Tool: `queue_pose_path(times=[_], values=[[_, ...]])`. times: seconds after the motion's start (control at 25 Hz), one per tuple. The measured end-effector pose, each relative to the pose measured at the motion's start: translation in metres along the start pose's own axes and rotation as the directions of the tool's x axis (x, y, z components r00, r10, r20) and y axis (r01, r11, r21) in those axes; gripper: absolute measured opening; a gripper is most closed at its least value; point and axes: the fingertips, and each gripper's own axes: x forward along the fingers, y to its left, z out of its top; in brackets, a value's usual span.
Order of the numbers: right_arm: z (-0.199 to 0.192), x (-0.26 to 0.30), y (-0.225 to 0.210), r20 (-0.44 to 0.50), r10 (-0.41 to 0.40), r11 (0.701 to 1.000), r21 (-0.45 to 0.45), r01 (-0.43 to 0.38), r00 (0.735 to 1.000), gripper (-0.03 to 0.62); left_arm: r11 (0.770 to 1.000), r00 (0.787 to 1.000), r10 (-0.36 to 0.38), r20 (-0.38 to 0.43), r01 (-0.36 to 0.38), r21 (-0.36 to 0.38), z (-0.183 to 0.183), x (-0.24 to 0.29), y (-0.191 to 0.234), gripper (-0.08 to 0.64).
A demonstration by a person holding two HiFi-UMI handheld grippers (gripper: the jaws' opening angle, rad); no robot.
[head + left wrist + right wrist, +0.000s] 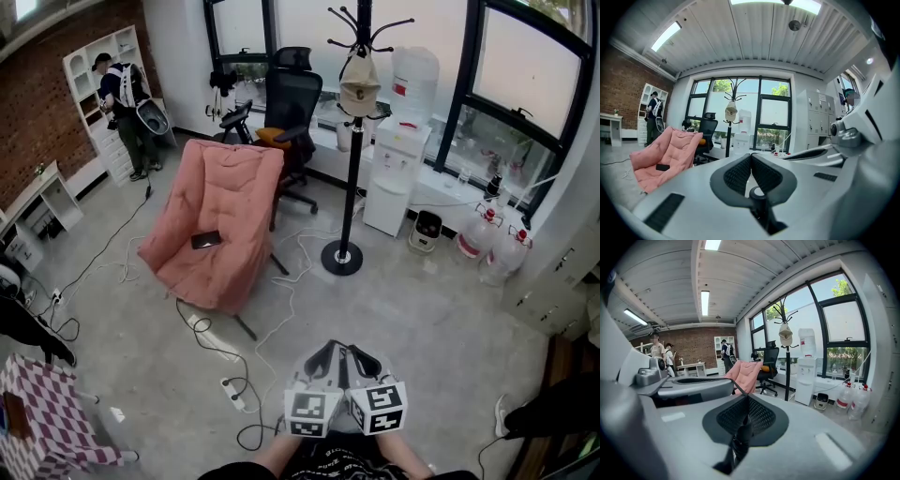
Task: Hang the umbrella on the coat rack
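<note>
Left tool (325, 360) and right tool (362, 360) side by side, low in front of person, both pressed together. Right pinches dark strap (740, 425); dark stub (757, 199) sits behind left's tips. Rest of umbrella hidden. Coat rack (354, 178) stands ahead on floor, cap (359, 89) hanging on it, water dispenser (398, 169) beside.

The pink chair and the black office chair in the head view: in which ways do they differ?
The pink chair is soft and padded, on thin legs; the black office chair has a headrest, armrests and a spreading base. A dark flat thing lies on the pink chair's seat; an orange thing lies on the black office chair's. Nobody sits in either.
</note>
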Motion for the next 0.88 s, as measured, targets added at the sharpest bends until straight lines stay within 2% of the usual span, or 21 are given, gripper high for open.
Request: queue_pose_path(times=[0.44, 0.88], values=[[0.038, 0.064, -0.063, 0.004, -0.006, 1.000, -0.009, 0.006, 1.000, 0.006, 1.000, 1.000, 0.007, -0.003, -0.007, 0.014, 0.026, 0.089, 0.020, 0.012], [0.065, 0.108, -0.125, 0.007, 0.023, 0.999, -0.039, -0.023, 1.000, 0.006, 1.000, 1.000, 0.027, 0.003, -0.027, 0.000, 0.042, 0.168, 0.024, 0.012]])
